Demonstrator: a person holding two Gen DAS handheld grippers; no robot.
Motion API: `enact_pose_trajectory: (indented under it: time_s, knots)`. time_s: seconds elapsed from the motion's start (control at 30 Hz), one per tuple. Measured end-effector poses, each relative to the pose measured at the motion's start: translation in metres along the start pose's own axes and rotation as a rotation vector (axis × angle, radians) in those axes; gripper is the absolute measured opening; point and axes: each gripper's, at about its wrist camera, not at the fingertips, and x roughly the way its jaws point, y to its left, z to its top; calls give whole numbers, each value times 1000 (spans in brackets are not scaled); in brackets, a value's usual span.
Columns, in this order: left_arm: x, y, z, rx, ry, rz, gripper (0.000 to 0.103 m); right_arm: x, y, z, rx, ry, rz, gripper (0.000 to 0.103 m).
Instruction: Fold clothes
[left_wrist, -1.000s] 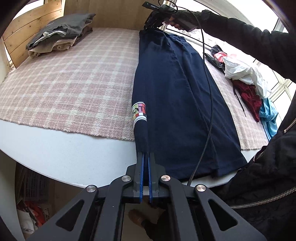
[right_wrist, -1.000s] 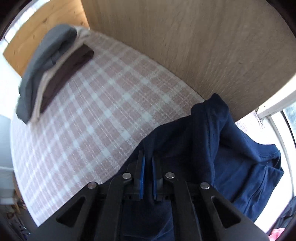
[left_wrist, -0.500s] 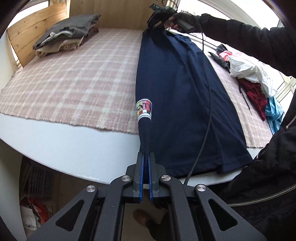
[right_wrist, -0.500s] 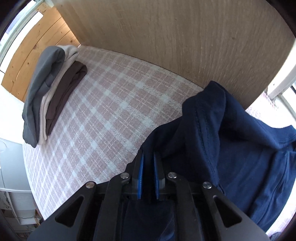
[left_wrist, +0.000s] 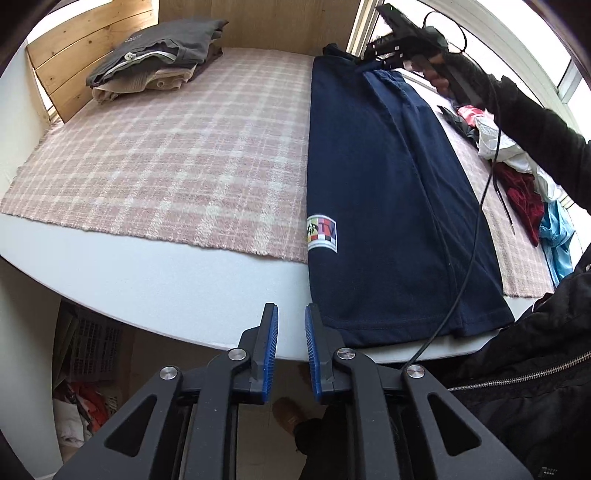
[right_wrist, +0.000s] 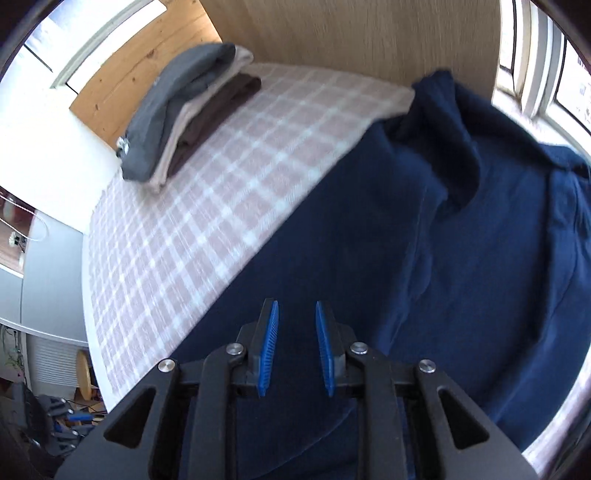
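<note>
Daylight from windows (left_wrist: 546, 44) at the upper right fills both fisheye views, blowing those panes out to white glare and leaving only soft, faint shadows on the plaid cloth (left_wrist: 166, 155). The left wrist view is sharp, while the right wrist view is smeared by motion blur across the plaid cloth and the navy garment (right_wrist: 424, 240). Both pictures bend straight lines strongly and darken to black at the rounded corners.
</note>
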Motion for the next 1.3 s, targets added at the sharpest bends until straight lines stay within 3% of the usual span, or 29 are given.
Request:
enact_pose_trajectory:
  time_s: [0.13, 0.27, 0.33, 0.5, 0.6, 0.73, 0.87, 0.97, 1.03, 1.17, 1.3]
  knots:
    - [0, -7, 52, 144, -31, -55, 19, -29, -17, -16, 122, -105, 62, 21]
    - [17, -23, 116, 348, -59, -128, 22, -91, -40, -14, 223, -260, -8, 21]
    - [30, -26, 150, 409, -72, -200, 23, -119, -47, -13, 261, -303, -40, 21]
    - [77, -16, 236, 458, -45, -353, 25, -161, -66, -26, 380, -322, -203, 21]
    - [109, -11, 283, 502, -20, -331, 25, -169, -82, -37, 465, -295, -264, 21]
    - [149, -8, 330, 496, 27, -373, 27, -166, -104, -56, 532, -259, -308, 22]
    - [177, -20, 363, 488, 17, -364, 29, -162, -113, -51, 507, -279, -270, 22]
    - [195, -31, 388, 480, -5, -357, 32, -156, -109, -18, 423, -298, -218, 35]
    - [208, -36, 402, 467, -13, -349, 33, -146, -102, 14, 330, -295, -219, 38]
    - [234, -30, 429, 401, -17, -348, 34, -112, -84, 81, 142, -267, -292, 38]
    - [256, -17, 446, 313, -16, -406, 34, -61, -62, 124, -38, -185, -404, 38]
